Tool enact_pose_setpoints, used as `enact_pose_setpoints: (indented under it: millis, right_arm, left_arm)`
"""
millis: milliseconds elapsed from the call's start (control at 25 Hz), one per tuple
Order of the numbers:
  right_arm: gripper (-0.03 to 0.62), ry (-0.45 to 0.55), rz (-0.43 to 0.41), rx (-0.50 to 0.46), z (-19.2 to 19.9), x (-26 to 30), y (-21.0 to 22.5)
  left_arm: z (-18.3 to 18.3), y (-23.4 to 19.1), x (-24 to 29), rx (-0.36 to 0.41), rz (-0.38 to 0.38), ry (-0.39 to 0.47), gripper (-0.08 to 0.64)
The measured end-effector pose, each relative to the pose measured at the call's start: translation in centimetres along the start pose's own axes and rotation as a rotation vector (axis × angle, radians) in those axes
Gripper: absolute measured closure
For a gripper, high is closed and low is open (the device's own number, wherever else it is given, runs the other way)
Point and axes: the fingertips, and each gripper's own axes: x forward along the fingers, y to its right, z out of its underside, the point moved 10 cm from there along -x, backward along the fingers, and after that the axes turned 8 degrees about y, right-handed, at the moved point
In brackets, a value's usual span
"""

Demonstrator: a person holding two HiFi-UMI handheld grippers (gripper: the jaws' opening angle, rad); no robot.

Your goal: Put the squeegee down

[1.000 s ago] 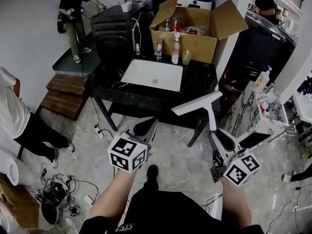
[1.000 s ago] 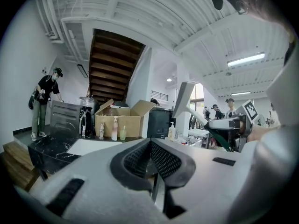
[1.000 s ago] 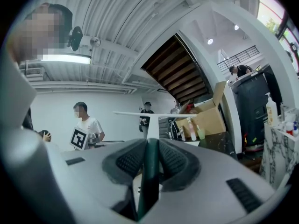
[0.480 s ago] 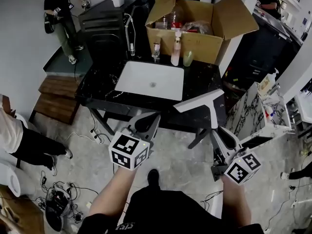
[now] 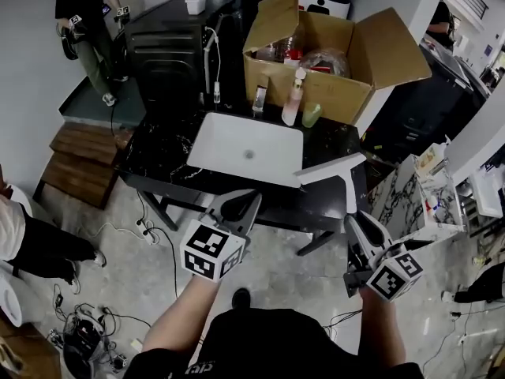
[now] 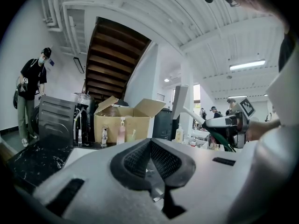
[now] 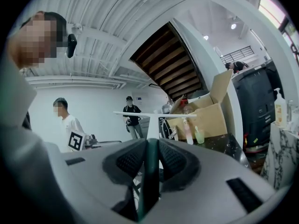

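The squeegee is white, T-shaped, with a green handle.

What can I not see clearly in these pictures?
- Squeegee handle's end: head view, hidden inside the right gripper.
- Cardboard box contents: head view, too small, partly behind its flaps.
- Spray bottle label: every view, too small to read.
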Motion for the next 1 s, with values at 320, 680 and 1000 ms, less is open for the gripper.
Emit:
enact_pose_setpoints:
  millis: [320,680,1000]
  right_arm:
    - [0.495,0.007,-0.009,0.000,0.1,3.0,0.9]
    - [0.495,0.016,-0.032,0.049,0.2,6.2,7.8]
    - [0.495,0.019,-0.062,0.058,-1.7,8.6,17.0]
  left_arm:
    - [0.3,-2.3,1.7,-0.001,0.014,-0.014,0.551]
    - [0.6,-3.0,8.2,0.017,0.005,-0.050,0.551]
    - [0.7,-2.0,18.3,0.013,-0.003,-0.069,0.551]
